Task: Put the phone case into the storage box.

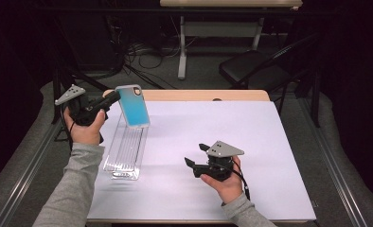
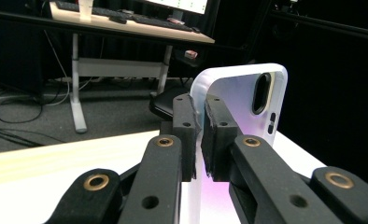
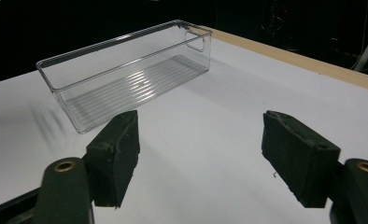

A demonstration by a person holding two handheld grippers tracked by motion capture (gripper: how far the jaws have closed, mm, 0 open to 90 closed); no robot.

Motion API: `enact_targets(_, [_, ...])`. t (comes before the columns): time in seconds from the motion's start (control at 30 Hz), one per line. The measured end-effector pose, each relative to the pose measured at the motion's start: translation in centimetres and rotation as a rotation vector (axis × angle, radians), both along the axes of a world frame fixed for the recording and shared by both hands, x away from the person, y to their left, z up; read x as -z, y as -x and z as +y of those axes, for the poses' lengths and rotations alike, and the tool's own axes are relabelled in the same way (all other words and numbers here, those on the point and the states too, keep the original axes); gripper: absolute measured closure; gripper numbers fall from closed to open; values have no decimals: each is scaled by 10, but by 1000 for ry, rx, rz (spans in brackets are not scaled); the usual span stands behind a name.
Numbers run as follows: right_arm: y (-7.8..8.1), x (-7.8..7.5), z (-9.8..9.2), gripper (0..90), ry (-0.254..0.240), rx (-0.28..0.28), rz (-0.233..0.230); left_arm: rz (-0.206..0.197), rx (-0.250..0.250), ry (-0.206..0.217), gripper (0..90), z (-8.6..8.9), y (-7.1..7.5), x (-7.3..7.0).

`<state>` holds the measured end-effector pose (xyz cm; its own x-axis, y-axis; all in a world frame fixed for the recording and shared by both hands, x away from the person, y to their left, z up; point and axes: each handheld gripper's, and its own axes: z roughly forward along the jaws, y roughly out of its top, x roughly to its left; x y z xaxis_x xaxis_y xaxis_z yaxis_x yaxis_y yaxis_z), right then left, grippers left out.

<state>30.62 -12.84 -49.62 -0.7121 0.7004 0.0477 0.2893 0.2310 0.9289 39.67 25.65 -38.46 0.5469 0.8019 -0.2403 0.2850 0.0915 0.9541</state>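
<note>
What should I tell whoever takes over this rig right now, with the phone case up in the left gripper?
Left gripper: shut on the phone case, gripping its edge, held in the air above the far end of the clear bin.
Right gripper: open, holding nothing, low over the white table, pointing toward the bin.
Done: case picked up.
Left, most likely: lower the case into the bin, which holds nothing so far, and release.
</note>
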Motion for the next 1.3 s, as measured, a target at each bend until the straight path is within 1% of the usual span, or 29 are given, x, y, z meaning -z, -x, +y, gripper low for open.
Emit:
enact_targets(0.07, [0, 0, -2, 246, 12, 12, 0, -11, 6, -9, 853, -1, -4, -2])
enact_targets(0.13, [1, 0, -4, 232, -1, 9, 13, -7, 3, -18, 852, -2, -9, -4])
enact_targets(0.2, [1, 0, -7, 201, -2, 5, 19, -7, 2, -22, 853, -4, -13, -5])
enact_targets(0.23, [1, -1, -8, 189, -4, 5, 12, -6, 1, -21, 853, -5, -15, -6])
enact_targets(0.33, [1, -1, -12, 165, -27, 11, 14, -9, 0, -24, 853, -6, -21, -6])
enact_targets(0.43, [0, -2, -17, 155, -38, 18, 13, -15, 6, -24, 853, -7, -27, -5])
enact_targets(0.5, [0, -2, -20, 151, -41, 22, 21, -19, 10, -30, 853, -6, -30, -5])
enact_targets(0.6, [0, -1, -24, 149, -44, 32, 27, -18, 6, -33, 853, -5, -35, -4])
enact_targets(0.73, [2, -1, -28, 146, -53, 33, 34, -29, 3, -31, 853, -3, -40, -3])
enact_targets(0.77, [2, -1, -28, 143, -48, 35, 32, -33, -1, -34, 853, -3, -41, -3])
enact_targets(0.83, [3, 0, -29, 140, -45, 39, 27, -39, -6, -24, 853, -1, -43, -4])
enact_targets(0.9, [4, 1, -31, 128, -36, 44, 25, -46, -12, -20, 853, 1, -45, -4])
enact_targets(1.03, [4, 2, -33, 73, -30, 48, 20, -41, -26, -10, 853, 8, -52, -1])
enact_targets(1.1, [4, 2, -33, 55, -34, 46, 21, -42, -27, -12, 853, 11, -54, 1])
enact_targets(1.3, [5, 3, -33, 38, -27, 48, 23, -44, -40, -29, 853, 18, -61, 5])
